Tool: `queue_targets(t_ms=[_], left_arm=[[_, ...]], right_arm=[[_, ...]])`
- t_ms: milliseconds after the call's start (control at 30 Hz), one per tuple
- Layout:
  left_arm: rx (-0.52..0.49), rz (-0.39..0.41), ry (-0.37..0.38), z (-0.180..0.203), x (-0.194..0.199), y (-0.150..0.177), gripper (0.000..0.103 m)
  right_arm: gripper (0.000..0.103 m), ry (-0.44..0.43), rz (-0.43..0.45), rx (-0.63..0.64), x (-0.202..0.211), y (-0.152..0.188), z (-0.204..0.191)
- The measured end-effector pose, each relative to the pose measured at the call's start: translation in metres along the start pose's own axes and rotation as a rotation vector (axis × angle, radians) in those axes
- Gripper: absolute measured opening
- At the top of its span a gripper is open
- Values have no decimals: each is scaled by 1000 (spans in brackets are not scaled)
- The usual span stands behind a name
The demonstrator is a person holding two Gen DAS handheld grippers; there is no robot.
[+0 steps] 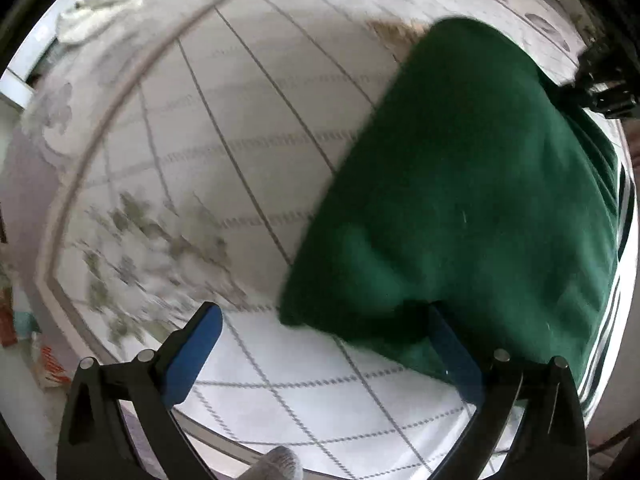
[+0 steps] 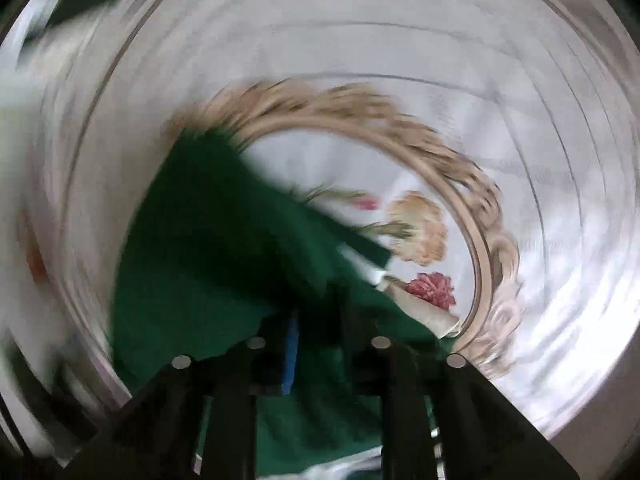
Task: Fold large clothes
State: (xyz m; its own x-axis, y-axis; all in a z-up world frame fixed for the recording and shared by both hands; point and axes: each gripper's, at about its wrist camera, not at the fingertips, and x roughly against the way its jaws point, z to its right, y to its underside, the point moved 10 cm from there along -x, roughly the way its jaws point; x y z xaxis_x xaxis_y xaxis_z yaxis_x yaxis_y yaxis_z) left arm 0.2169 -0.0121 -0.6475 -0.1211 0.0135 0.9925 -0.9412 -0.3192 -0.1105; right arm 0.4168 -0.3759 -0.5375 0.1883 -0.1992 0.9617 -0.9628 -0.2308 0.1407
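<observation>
Spreading wide, the left gripper (image 1: 324, 344) points down over the quilt (image 1: 240, 128), its blue pads (image 1: 196, 352) far apart; one pad touches the edge of the green garment (image 1: 460, 200), nothing pinched. The right gripper (image 2: 316, 344) has its jaws drawn narrow with green cloth (image 2: 208, 248) around them; blur hides whether it is pinched. The garment lies on the floral quilt (image 2: 420, 184), striped trim (image 1: 622, 248) at one edge.

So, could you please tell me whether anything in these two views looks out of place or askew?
Nothing looks damaged or spilled. The green garment lies bunched and uneven on the patterned bedspread, not yet squared. The left hand-held gripper stands open with one finger under the cloth's edge. The right hand-held gripper is closed among its folds; that view is blurred.
</observation>
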Motion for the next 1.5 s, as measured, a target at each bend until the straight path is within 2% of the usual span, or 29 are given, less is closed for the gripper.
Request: queue_targets(t_ms=[33,100,167,200,233,267,300,367,400,433,500,600,667,767,833,900,1000,1033,1067,1100,1200,1233,1300,1367,1400,1467,1500], left_arm=[[4,-2,0,0,1,2,103],[-3,8,-12,-1,8,1,103],[-1,26,-13,-1,21,0,103],[4,34,-5,0,26,0,103],[7,39,7,3,32,-1,103],[5,46,20,9,38,1,103],[-4,53,26,17,42,2,103],[-44,46,36,33,41,11,103],[-68,32,31,42,33,15,103],[-93,17,19,51,25,22,103],[-125,-30,21,65,7,38,103],[-152,-41,23,71,-2,51,103],[-165,-44,15,70,-1,53,103],[-163,-43,8,65,9,55,103],[-165,-23,-6,61,17,55,103],[-164,-15,-11,56,27,54,103],[-181,-12,-14,56,32,54,103],[-194,-10,-19,57,32,54,103],[-204,-11,-26,56,32,51,103],[-215,-10,-32,57,31,52,103],[-225,-14,-32,61,29,52,103],[-227,-18,-28,61,27,55,103],[-229,-27,-23,65,25,54,103],[-233,-24,-25,60,32,51,103],[-231,-17,-31,58,36,49,103],[-217,-5,-45,48,43,47,103],[-208,-2,-49,41,46,47,103]], right_arm=[[14,-20,-7,-24,-3,0,2],[14,15,13,57,4,2,-6],[18,-1,18,72,18,10,-14],[29,-2,26,67,24,14,-17],[44,20,40,74,36,18,-10],[54,52,46,91,45,21,-2],[69,88,46,118,51,23,7],[71,135,18,142,47,35,21],[70,145,-30,158,36,45,28],[63,155,-51,164,27,52,34],[45,179,-9,159,17,51,42],[41,204,24,87,1,41,52],[41,222,34,94,-2,40,47],[47,198,73,62,20,51,45],[65,142,140,-44,48,66,54],[72,99,167,-147,64,85,74],[73,-11,102,-278,38,106,102],[73,-67,82,-310,21,109,101],[66,-181,88,-338,9,109,92],[10,-236,98,-360,4,110,87],[8,-106,247,-363,22,106,99],[7,-85,247,-397,18,109,107],[7,-101,192,-433,8,115,112],[8,-105,170,-413,23,126,109],[16,-105,164,-414,31,137,106],[51,-158,170,-441,46,167,102],[77,-165,164,-458,45,179,98]])
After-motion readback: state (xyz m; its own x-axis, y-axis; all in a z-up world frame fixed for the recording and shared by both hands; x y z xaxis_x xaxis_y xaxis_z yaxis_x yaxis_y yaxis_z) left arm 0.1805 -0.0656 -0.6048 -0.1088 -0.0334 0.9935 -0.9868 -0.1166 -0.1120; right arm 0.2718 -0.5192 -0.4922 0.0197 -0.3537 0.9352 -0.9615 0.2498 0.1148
